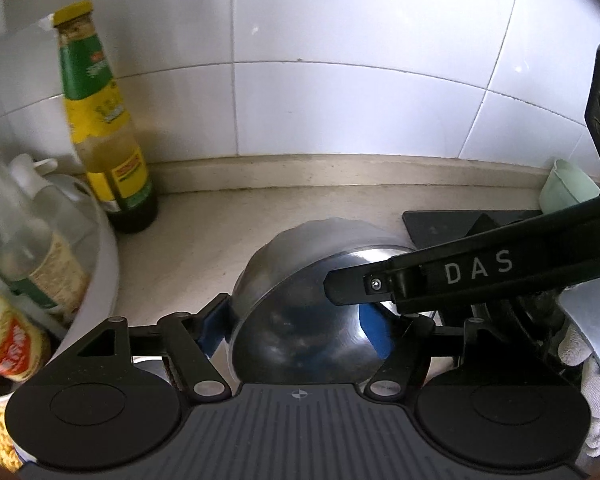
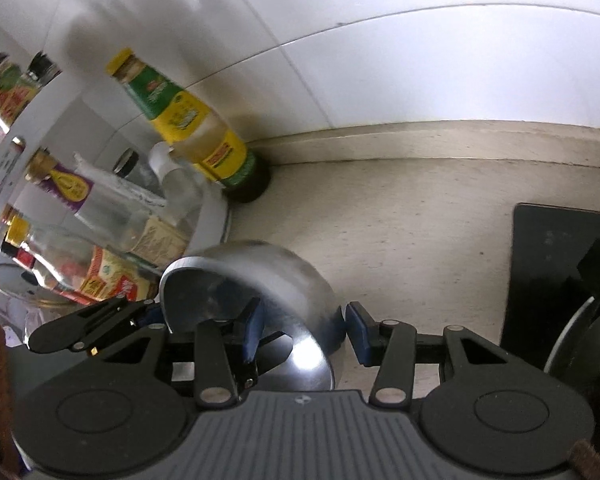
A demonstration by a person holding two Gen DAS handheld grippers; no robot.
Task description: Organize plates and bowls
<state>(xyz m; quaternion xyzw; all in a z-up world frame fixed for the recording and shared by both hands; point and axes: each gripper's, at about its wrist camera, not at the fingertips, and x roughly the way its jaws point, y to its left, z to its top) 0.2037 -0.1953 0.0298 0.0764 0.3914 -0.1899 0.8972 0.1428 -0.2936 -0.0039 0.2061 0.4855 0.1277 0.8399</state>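
A steel bowl (image 1: 300, 272) hangs tilted over the beige counter, its opening turned toward the left wrist camera. My left gripper (image 1: 294, 330) straddles its left wall: one blue pad (image 1: 214, 330) is at the outside edge and the other sits inside, clear of the metal, so it is open. In the right wrist view the same bowl (image 2: 260, 272) has its right wall between the pads of my right gripper (image 2: 305, 334), which is shut on it. One right finger (image 1: 440, 276) crosses the rim. A left finger (image 2: 80, 326) shows beside the bowl.
A yellow-green sauce bottle (image 1: 104, 120) stands against the tiled wall. A white tub (image 1: 100, 264) of bottles and packets fills the left. On the right lie a black mat (image 2: 548, 264), upright plates (image 2: 572, 336) and a mint cup (image 1: 564, 188). A gloved hand (image 1: 596, 400) holds the right tool.
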